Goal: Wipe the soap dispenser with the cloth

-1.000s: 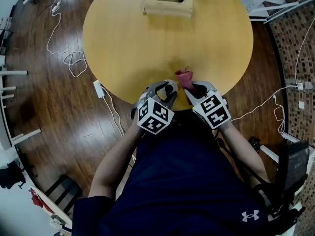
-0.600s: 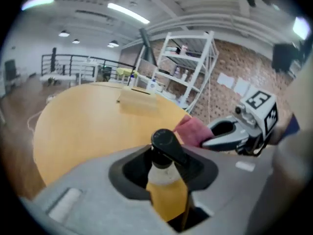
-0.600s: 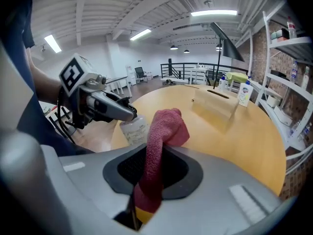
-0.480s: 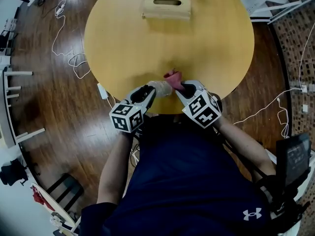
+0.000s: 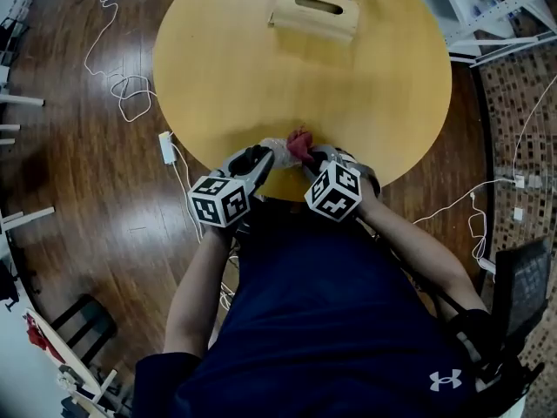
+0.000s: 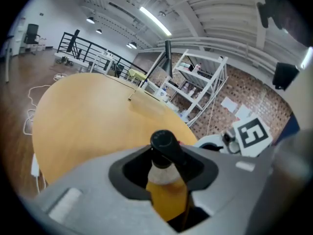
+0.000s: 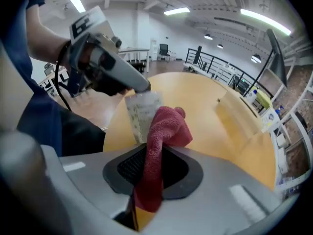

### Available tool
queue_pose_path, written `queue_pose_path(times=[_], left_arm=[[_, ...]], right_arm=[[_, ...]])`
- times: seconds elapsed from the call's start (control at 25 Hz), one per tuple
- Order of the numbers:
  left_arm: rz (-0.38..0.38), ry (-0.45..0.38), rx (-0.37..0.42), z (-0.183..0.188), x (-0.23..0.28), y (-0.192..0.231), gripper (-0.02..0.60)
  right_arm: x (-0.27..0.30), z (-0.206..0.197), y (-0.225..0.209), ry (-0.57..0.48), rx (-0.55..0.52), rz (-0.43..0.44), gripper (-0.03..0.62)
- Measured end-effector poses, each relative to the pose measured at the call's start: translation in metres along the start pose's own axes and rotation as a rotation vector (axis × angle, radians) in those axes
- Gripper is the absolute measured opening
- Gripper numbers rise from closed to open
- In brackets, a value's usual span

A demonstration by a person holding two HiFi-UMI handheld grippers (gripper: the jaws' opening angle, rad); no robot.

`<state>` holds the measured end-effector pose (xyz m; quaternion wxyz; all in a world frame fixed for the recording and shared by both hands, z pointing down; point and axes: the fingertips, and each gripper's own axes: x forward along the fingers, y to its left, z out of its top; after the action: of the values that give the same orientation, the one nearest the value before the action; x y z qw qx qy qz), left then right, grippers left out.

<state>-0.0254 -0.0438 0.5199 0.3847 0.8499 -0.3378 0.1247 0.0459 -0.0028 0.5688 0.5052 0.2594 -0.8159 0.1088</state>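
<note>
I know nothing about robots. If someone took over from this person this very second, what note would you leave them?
Left hand-held gripper: jaws have just been closing, now gripping the dispenser, tilted over the table's near edge.
Right hand-held gripper: shut on the cloth, bunched beside the dispenser.
Done: both picked up, brought together.
Left: the wiping; how much is already wiped can't be told.
</note>
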Motion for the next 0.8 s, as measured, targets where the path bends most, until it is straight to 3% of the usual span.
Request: queue_pose_path(times=[0.2,0.32,0.44,0.56,0.68,0.8], left_arm=[[-0.004,-0.027,-0.078,-0.001,-0.002,0.012,0.143],[-0.006,-0.029,-0.091,0.0,0.0,0.016,0.143],[-0.004,-0.025,-0.078,0.002,0.002,0.015,0.144],[0.003,-0.028,-0.077,0.003,0.002,0.015,0.144],[0.002,-0.025,-0.073,0.003,0.004,0.013,0.144],[-0.012,-0.009,-0.033,0.002,0.003,0.007,0.143]], right_arm=[[0.023,-0.034,-0.01,0.119,0.091,0.006,0.075],[0.008,-0.003,-0.006,0.028,0.076,0.016,0.075],[-0.018,0.051,0.009,-0.124,0.054,0.084,0.075],[-0.03,0.076,0.017,-0.179,0.021,0.109,0.075],[-0.018,0.048,0.007,-0.102,0.049,0.08,0.075],[0.002,0.0,-0.002,0.017,0.16,0.082,0.075]])
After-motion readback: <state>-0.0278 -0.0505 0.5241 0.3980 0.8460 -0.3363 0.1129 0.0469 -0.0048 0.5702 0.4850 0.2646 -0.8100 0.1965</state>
